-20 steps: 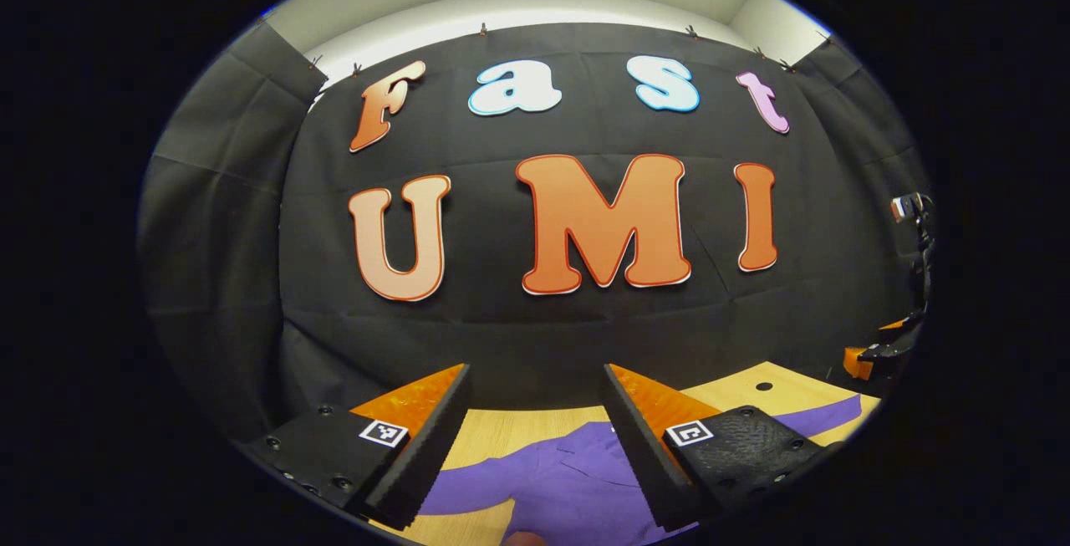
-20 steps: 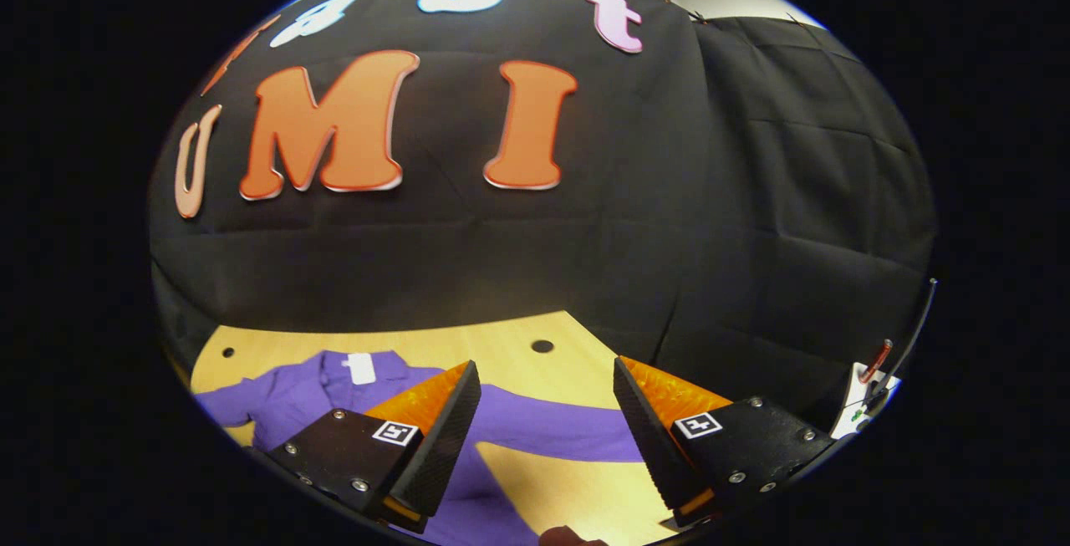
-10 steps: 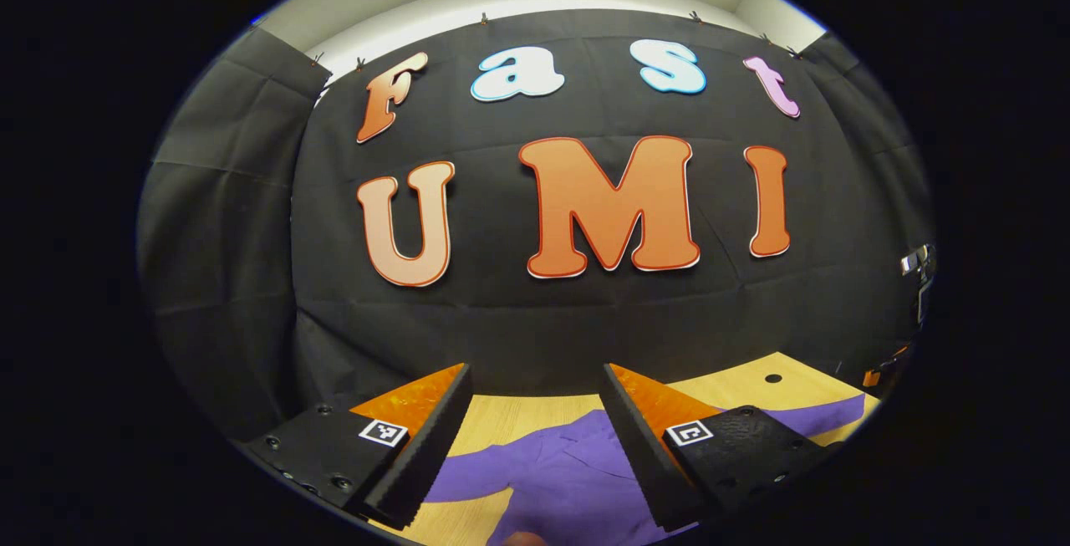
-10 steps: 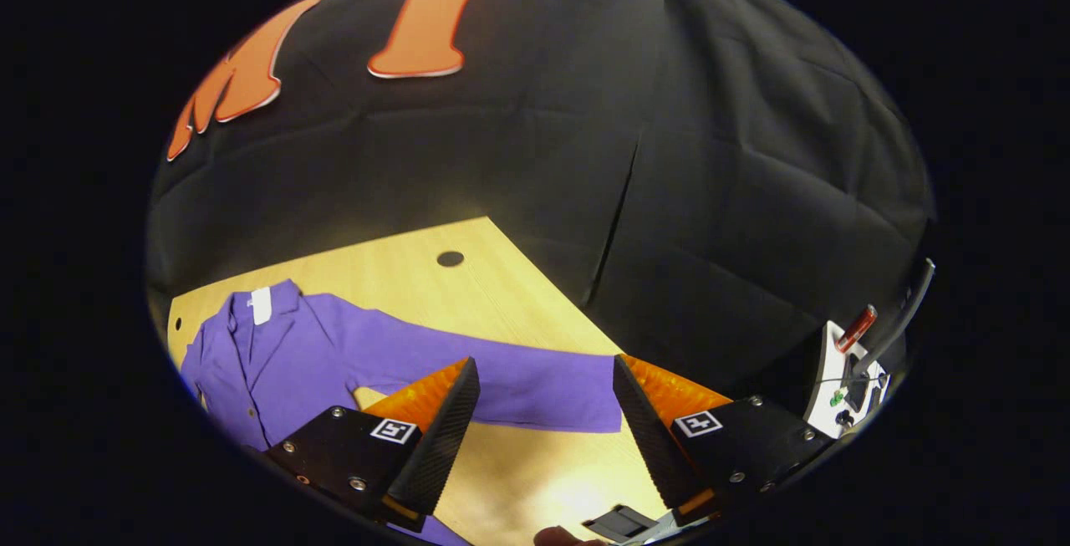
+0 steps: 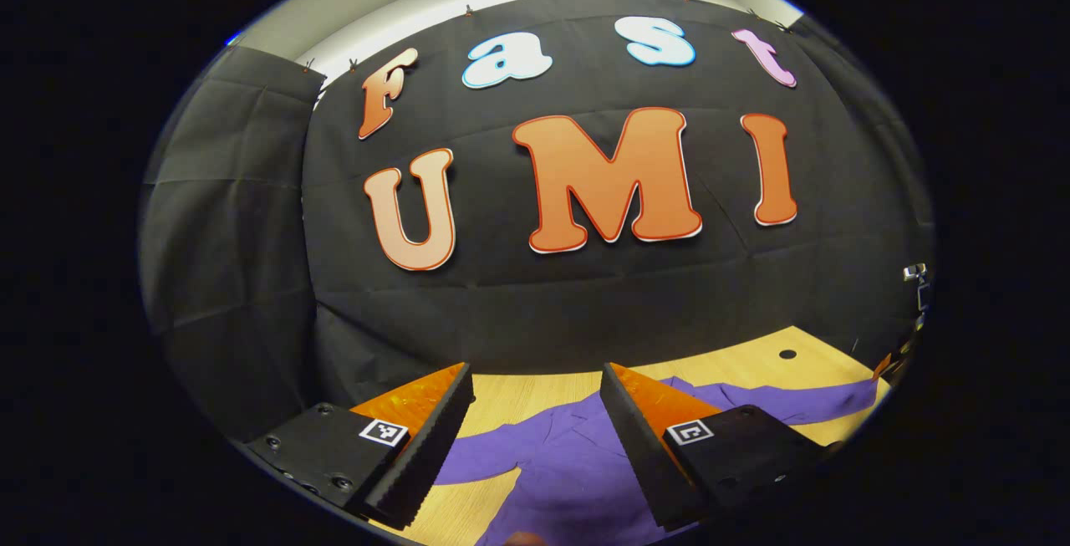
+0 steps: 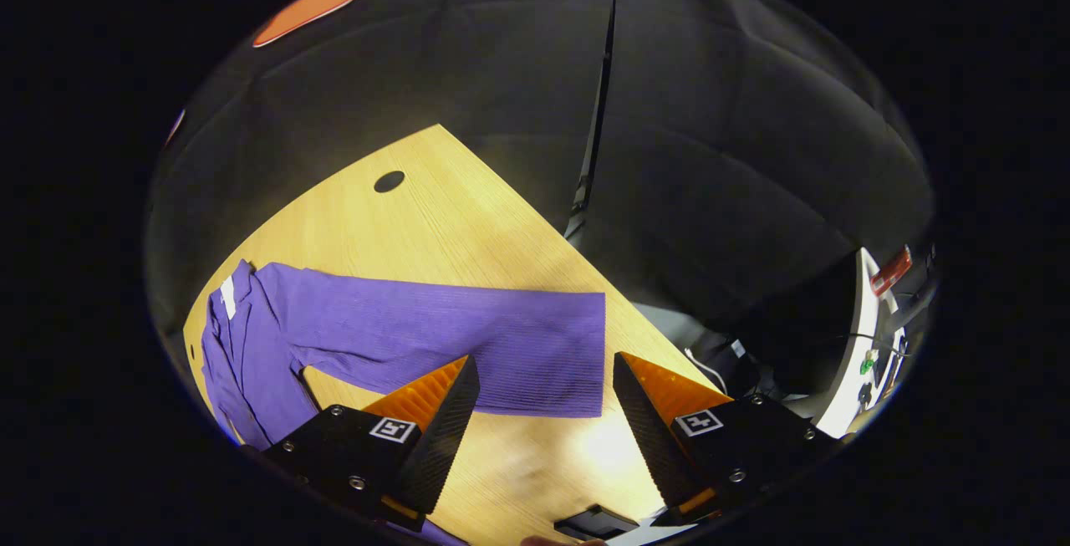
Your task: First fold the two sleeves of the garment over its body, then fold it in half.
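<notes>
On the wooden table [image 6: 468, 220] lies the purple garment [image 6: 276, 337], flat, one sleeve [image 6: 493, 345] stretched straight sideways. Right gripper [image 6: 543, 412] hovers above the sleeve's cuff, fingers wide, holding nothing. Left gripper [image 5: 535, 420], likewise spread and empty, hangs over the garment's body [image 5: 568, 471].
</notes>
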The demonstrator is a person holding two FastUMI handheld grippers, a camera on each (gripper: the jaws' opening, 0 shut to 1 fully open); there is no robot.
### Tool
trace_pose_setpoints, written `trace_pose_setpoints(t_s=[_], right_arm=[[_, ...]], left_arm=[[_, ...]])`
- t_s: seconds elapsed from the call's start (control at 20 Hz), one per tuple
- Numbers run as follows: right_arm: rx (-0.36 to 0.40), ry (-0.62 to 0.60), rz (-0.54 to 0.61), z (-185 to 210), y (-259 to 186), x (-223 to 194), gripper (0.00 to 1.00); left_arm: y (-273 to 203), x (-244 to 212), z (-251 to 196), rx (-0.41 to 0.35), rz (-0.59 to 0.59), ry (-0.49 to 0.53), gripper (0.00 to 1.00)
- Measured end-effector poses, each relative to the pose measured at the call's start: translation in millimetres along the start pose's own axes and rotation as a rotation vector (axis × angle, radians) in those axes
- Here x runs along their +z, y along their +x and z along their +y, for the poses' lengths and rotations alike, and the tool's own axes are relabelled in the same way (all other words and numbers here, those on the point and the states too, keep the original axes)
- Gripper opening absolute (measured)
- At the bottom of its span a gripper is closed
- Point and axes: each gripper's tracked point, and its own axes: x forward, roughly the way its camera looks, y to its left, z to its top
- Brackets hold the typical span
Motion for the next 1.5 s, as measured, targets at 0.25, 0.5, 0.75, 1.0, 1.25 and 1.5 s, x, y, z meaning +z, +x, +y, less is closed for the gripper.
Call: trace_pose_setpoints(t_s=[0.25, 0.5, 0.75, 1.0, 1.25, 1.5], right_arm=[[0.033, 0.035, 0.162, -10.6, 33.6, -11.7, 0.97], [0.02, 0.03, 0.231, -17.3, 54.9, -18.3, 0.97], [-0.023, -0.004, 0.287, -15.7, 63.3, -28.9, 0.89], [-0.016, 0.019, 0.286, -13.3, 64.8, -27.7, 0.5], [0.119, 0.176, 0.238, 18.1, 40.4, -6.3, 0.06], [0.198, 0.144, 0.165, 67.0, -7.3, 14.5, 0.06]], left_arm=[[-8.1, -9.9, -5.8, 0.02, 0.04, 0.008, 1.0], [-14.1, -24.1, -10.9, 0.03, 0.087, 0.019, 0.96], [-16.6, -26.5, -6.3, 0.044, 0.103, 0.031, 0.96], [-16.7, -32.9, 5.7, 0.056, 0.117, 0.027, 0.96], [-9.9, -35.5, 15.7, 0.039, 0.116, 0.022, 0.96], [-0.5, -36.5, 31.8, 0.012, 0.106, 0.003, 0.96]])
